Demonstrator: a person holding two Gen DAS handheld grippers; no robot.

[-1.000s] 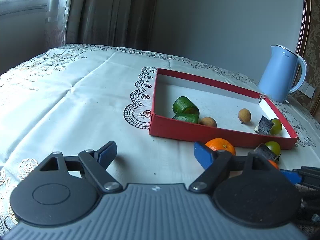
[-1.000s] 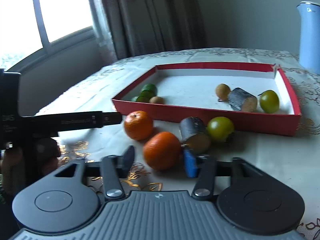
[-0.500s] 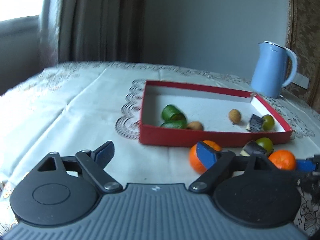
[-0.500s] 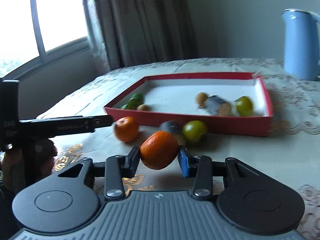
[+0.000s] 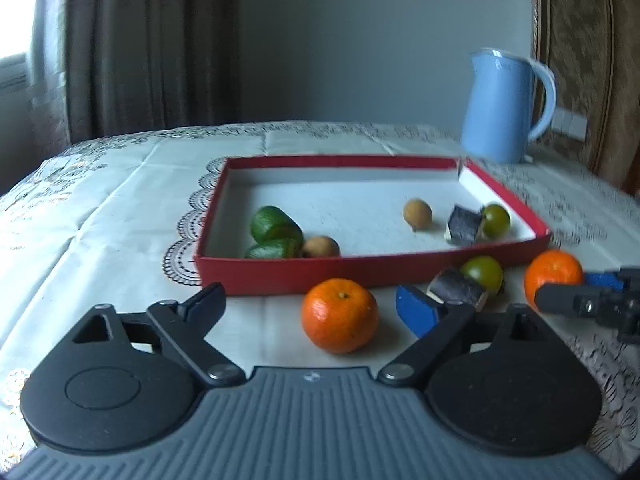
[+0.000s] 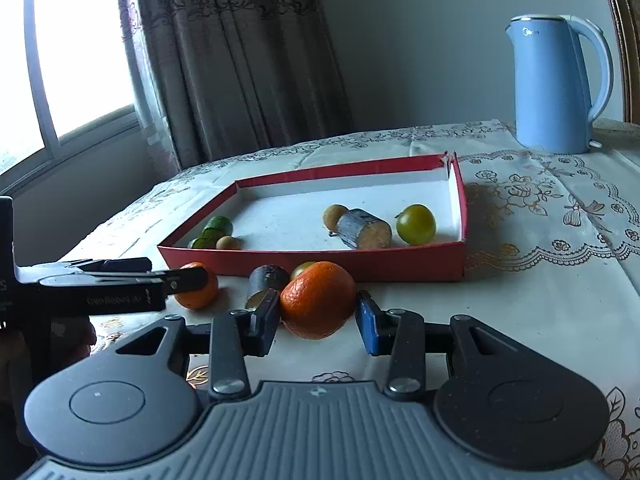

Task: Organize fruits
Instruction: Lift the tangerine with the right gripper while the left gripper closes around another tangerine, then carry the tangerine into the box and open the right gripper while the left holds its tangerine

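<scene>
Right gripper (image 6: 316, 320) is clamped on a mandarin (image 6: 318, 300), both fingers touching its sides, fruit apparently just off the cloth in front of the red tray (image 6: 312, 260). Left gripper (image 5: 308, 308) is spread wide and grasps nothing; a second mandarin (image 5: 339, 315) sits on the tablecloth (image 5: 100, 220) between its fingers, touching neither.

Risks, as I judge them: the held mandarin is round and pinched near its middle only, so a quick lift could let it roll out of the pads. The tray's front wall is right ahead, and a low carry would bump the fruit or shove the light cardboard tray. A dark cane piece (image 6: 267, 285) and a green fruit (image 6: 303, 269) lie just behind the held mandarin, easy to knock while moving forward. The two grippers are near each other; in the right view the left one's finger reaches in front of the second mandarin, so a collision is possible if both move at once.

Tray contents: two green cucumber chunks (image 5: 275, 227) and a brown longan (image 5: 321, 246) at the near left corner, touching or nearly so; another longan (image 5: 417, 213) mid-right; a cane piece (image 5: 464, 225) touching a green fruit (image 5: 496, 221) at the right wall. Centre of the tray is bare. Blue kettle (image 6: 556, 84) stands well behind, not involved
</scene>
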